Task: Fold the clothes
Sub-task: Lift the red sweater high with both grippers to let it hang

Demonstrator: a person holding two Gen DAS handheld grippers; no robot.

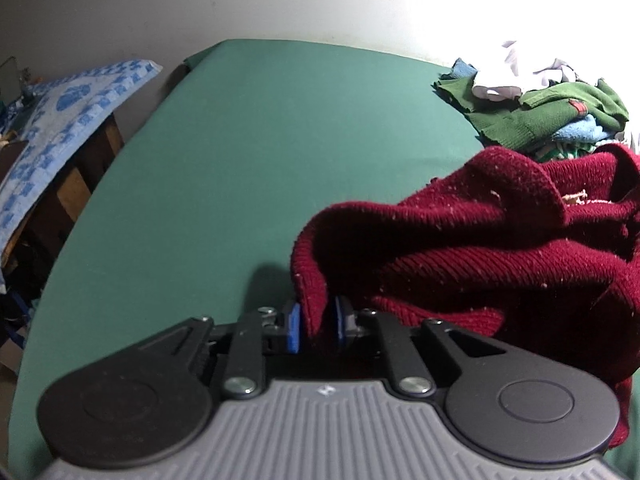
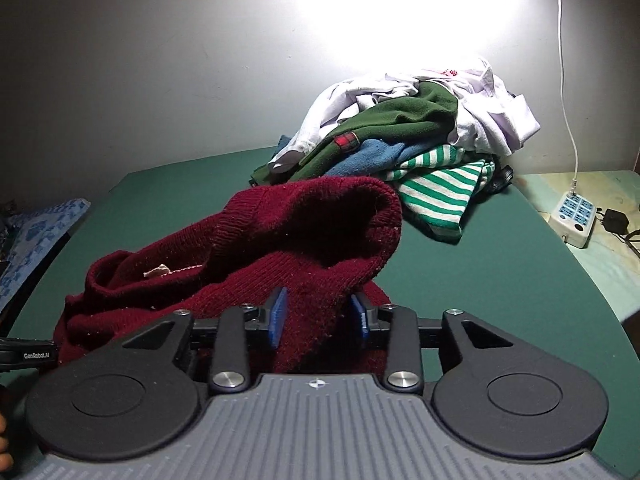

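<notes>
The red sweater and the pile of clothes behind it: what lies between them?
Nothing: the right wrist view shows red sweater overlapping pile.

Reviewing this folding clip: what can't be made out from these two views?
- Maroon sweater: its lower hem, hidden behind the left gripper body.
- Right gripper: whether its pads press the knit, unclear.
- Clothes pile: top washed out by lamp glare; printing unreadable.
</notes>
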